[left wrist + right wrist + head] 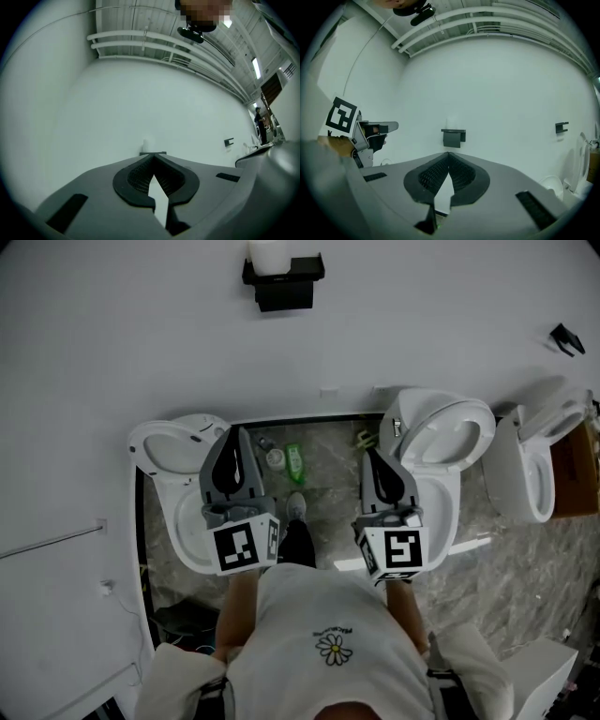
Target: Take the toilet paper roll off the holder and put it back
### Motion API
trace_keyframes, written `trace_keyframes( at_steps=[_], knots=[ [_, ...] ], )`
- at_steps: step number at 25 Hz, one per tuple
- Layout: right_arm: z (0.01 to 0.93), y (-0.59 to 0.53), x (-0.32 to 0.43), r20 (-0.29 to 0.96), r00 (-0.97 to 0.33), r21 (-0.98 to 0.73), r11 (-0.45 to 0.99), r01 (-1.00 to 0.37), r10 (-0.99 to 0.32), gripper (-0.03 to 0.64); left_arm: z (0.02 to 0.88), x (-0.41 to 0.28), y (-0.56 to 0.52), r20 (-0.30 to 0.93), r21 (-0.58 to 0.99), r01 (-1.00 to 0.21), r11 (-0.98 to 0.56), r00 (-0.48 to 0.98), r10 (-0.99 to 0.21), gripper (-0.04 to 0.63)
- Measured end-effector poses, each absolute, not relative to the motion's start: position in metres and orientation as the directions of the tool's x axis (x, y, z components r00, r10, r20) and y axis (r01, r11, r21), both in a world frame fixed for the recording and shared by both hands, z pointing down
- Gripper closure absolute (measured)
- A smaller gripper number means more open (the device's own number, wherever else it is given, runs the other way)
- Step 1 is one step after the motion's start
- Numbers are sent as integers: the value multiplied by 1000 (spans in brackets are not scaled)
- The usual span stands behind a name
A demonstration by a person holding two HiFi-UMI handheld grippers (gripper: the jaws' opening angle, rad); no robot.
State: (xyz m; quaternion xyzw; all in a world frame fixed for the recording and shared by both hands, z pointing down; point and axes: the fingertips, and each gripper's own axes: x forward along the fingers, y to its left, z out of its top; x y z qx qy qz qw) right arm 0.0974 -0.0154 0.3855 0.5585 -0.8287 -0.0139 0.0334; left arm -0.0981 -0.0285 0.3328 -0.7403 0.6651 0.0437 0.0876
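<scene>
Ok, left gripper [235, 433] and right gripper [369, 455] were both clamped shut, empty; toilet paper roll [268, 254] sat on holder [285, 289], far from both.

Glossy toilet [457, 424], matt black holder [284, 292]

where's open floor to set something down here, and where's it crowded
Bare floor lies in front of the right toilet and the far-right toilet. Crowded: the strip between the left toilet and the right one holds bottles and the person's shoe.
</scene>
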Motion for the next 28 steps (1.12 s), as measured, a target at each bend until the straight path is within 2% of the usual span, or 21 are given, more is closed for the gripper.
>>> trace_keyframes(
  at_steps=[13,20,25,28],
  knots=[
    [337,-194,33,-15,-327,94,324,-941,-945,607,306,-156,-204,-220,-89,-983,-158,174,-960,578],
    [334,-236,14,0,-345,94,343,-935,-939,607,308,-160,-237,-188,-52,-988,-144,151,-971,578],
    [325,-248,13,-83,-340,65,336,-940,-937,607,303,-158,-247,-207,-43,-991,-127,133,-969,578],
    [331,-248,16,-70,-359,71,354,-932,-931,607,298,-152,-249,-221,-34,-991,-128,133,-966,578]
  ],
)
